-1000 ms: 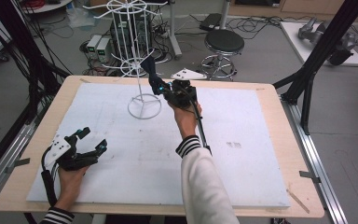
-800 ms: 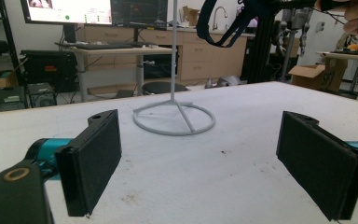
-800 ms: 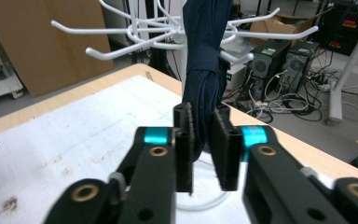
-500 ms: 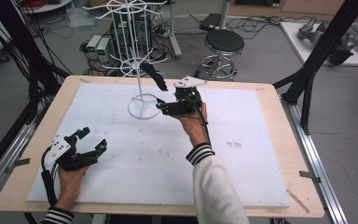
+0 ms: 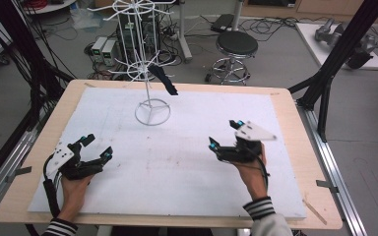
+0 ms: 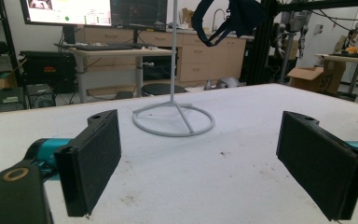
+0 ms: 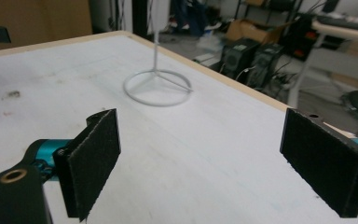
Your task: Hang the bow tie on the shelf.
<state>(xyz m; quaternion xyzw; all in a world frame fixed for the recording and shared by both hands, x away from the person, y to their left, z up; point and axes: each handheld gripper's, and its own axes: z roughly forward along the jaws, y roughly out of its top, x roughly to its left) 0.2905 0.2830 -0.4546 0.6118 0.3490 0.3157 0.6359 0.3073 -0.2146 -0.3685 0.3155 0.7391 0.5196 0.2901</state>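
Both the left gripper [image 5: 95, 148] and the right gripper [image 5: 225, 134] rest low over the desk [image 5: 285, 206], jaws spread and empty; a dark strap [image 5: 165, 81] hangs on the white wire rack [image 5: 150, 78].

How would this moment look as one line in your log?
left hand-held gripper: open, empty | right hand-held gripper: open, empty | dark item: hanging on wire rack

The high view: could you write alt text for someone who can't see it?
A person's hands rest two open claws, left claw and right claw, on a white table. Beyond them a white wire rack stands, with a dark item hanging from it.
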